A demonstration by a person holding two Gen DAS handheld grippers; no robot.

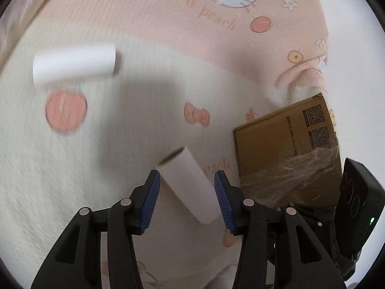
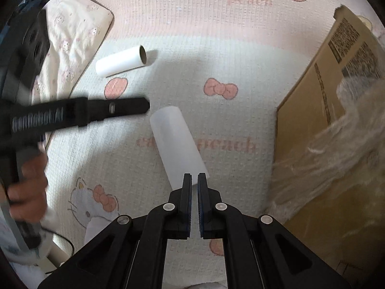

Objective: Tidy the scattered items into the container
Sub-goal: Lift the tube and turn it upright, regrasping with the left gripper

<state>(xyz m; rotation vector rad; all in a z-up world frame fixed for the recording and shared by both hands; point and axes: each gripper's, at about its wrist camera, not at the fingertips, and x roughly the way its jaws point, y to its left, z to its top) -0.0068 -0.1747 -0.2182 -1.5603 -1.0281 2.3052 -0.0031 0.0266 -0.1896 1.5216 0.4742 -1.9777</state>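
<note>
Two white paper rolls lie on a cream and pink cartoon blanket. The near roll [image 1: 190, 187] lies between the fingers of my left gripper [image 1: 186, 185], which is open around it with gaps at both pads. The far roll [image 1: 74, 63] lies at the upper left. The cardboard box [image 1: 286, 159], wrapped in clear film, stands at the right. In the right wrist view the near roll [image 2: 176, 143] lies just ahead of my right gripper [image 2: 195, 180], which is shut and empty. The far roll [image 2: 121, 61] and the box [image 2: 320, 125] show too.
The left gripper's body [image 2: 79, 113] and the hand holding it [image 2: 26, 183] reach in from the left in the right wrist view. A pillow [image 2: 72, 36] lies at the upper left. The blanket [image 2: 216, 55] covers the surface. A black device [image 1: 358, 197] sits by the box.
</note>
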